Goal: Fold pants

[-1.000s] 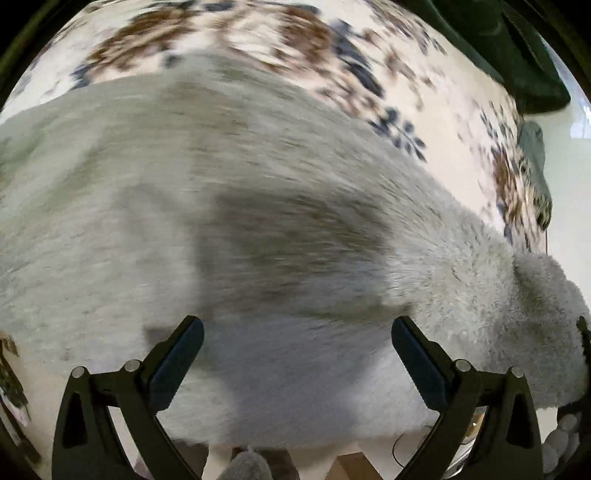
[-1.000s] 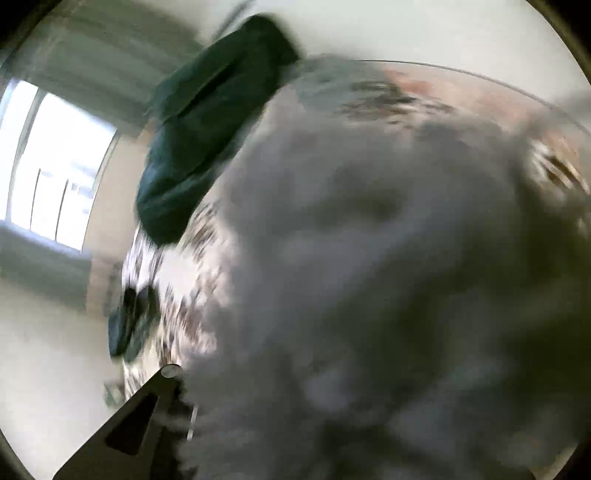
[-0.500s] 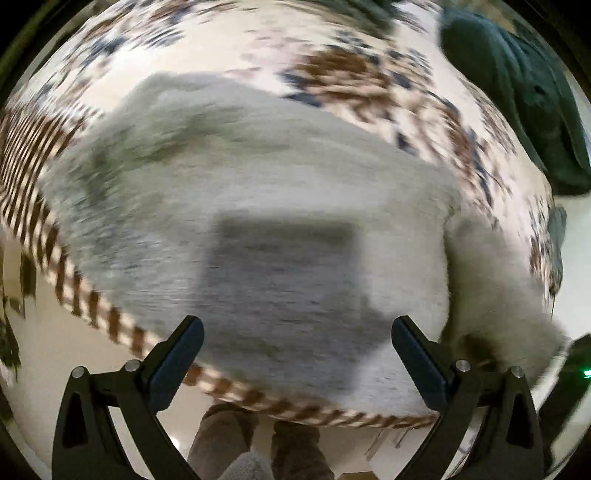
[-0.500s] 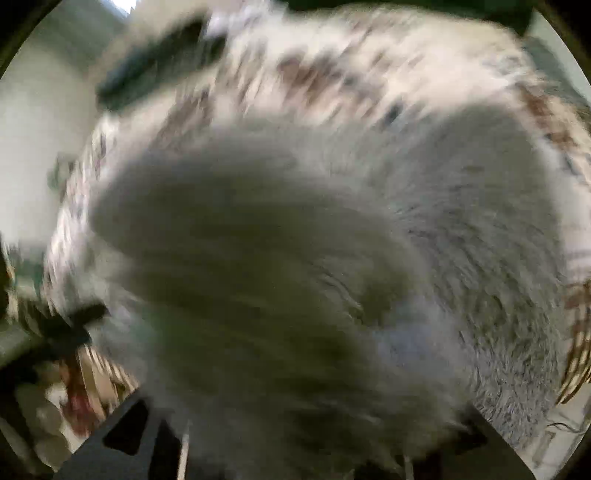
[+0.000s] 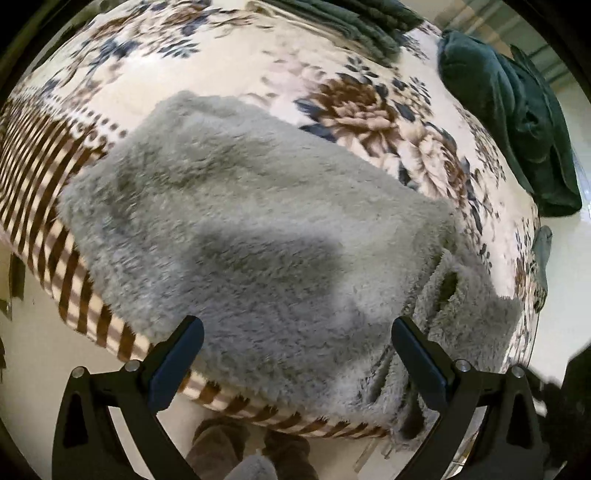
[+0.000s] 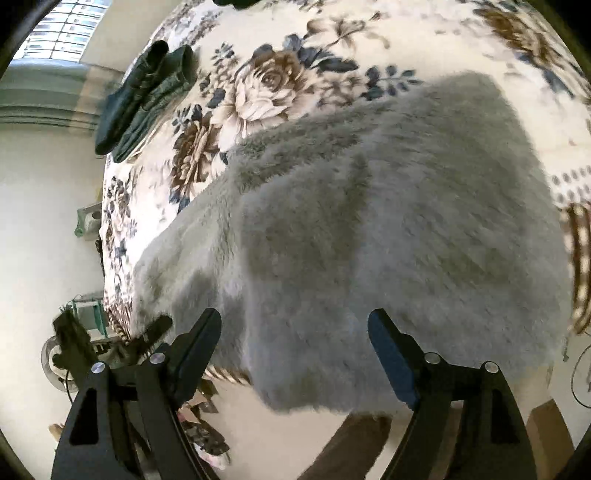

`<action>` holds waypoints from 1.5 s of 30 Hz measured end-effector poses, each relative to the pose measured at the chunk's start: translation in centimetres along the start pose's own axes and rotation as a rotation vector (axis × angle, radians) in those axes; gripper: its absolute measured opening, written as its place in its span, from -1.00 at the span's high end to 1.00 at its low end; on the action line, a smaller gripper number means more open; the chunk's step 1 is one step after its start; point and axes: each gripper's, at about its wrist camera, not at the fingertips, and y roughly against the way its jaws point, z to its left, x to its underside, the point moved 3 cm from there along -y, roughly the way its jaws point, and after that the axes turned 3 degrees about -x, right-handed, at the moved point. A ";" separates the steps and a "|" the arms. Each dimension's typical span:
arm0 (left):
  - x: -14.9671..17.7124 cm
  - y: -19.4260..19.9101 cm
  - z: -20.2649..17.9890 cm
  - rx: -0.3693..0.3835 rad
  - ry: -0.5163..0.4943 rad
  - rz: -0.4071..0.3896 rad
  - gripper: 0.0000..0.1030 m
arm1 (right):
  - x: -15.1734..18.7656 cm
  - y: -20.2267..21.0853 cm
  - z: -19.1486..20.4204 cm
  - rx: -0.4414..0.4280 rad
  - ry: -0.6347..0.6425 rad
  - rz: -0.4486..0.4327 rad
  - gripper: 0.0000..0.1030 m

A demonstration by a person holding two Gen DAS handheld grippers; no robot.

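surface: a bed under a cream floral blanket (image 5: 280,74) with a brown striped border along its near edge; pale floor shows below that edge in both views
edges: the near edge of the bed curves across the lower part of each view; the person's legs in brown trousers (image 5: 221,446) stand just beyond it
open room: bare blanket spreads wide behind the grey pile; dark green garments (image 5: 506,118) lie well apart at the far corner; a window (image 6: 62,33) and wall sit off to the side in the right wrist view
pants: grey fluffy pants (image 5: 240,229) lie folded in a thick pile at the near edge of the bed, partly overhanging the striped border; a loose flap bulges at one end
left gripper (image 5: 295,358): jaws spread wide, released; hovering above the pants, which fill the view between and beyond the fingers
right gripper (image 6: 295,343): jaws opening, nothing pressed between them; the pants lie under and ahead of the fingers
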 end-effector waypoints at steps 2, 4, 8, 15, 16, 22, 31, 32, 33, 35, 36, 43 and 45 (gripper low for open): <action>0.1 -0.4 -0.3 -0.006 -0.013 -0.003 -1.00 | -1.1 -2.5 1.3 -0.001 0.007 0.041 -0.63; 0.3 -0.7 -0.4 -0.021 -0.026 -0.005 -1.00 | -0.7 -5.6 3.3 0.046 0.043 0.113 -0.62; 1.0 -1.3 0.3 -0.025 -0.019 0.022 -1.00 | -0.8 -9.4 3.9 0.233 0.107 0.137 0.36; 1.8 -1.3 1.7 -0.015 0.003 0.035 -1.00 | -0.7 -4.1 2.6 0.161 -0.021 -0.034 0.75; 1.8 -1.3 1.9 -0.007 0.011 0.038 -1.00 | -0.8 -3.6 2.7 0.155 -0.029 -0.044 0.75; 1.4 -0.7 2.0 0.008 0.022 0.017 -1.00 | -1.8 -4.7 6.2 0.129 0.007 -0.024 0.75; -0.1 1.0 -0.7 0.094 -0.008 0.009 -0.99 | -1.6 -2.8 3.2 -0.046 -0.087 0.060 -0.80; -0.4 1.1 -1.7 0.118 -0.025 0.012 -0.99 | -1.4 -1.2 2.5 -0.024 -0.084 0.024 -0.80; -0.5 1.0 -2.7 0.133 -0.040 0.019 -0.99 | -1.2 0.6 1.5 0.007 -0.084 -0.016 -0.80; -0.9 0.2 -4.8 0.168 -0.074 0.043 -1.00 | -0.8 3.9 -1.2 0.085 -0.098 -0.087 -0.80; -1.2 -0.5 -6.4 0.184 -0.105 0.059 -1.00 | -0.6 5.7 -3.2 0.129 -0.122 -0.120 -0.80; -4.2 -6.6 -14.0 0.170 -0.256 0.103 -0.97 | -1.5 9.5 -14.5 0.215 -0.228 -0.141 -0.81; -4.9 -8.6 -15.6 0.162 -0.299 0.131 -0.62 | -2.2 9.4 -16.2 0.191 -0.222 -0.134 -0.81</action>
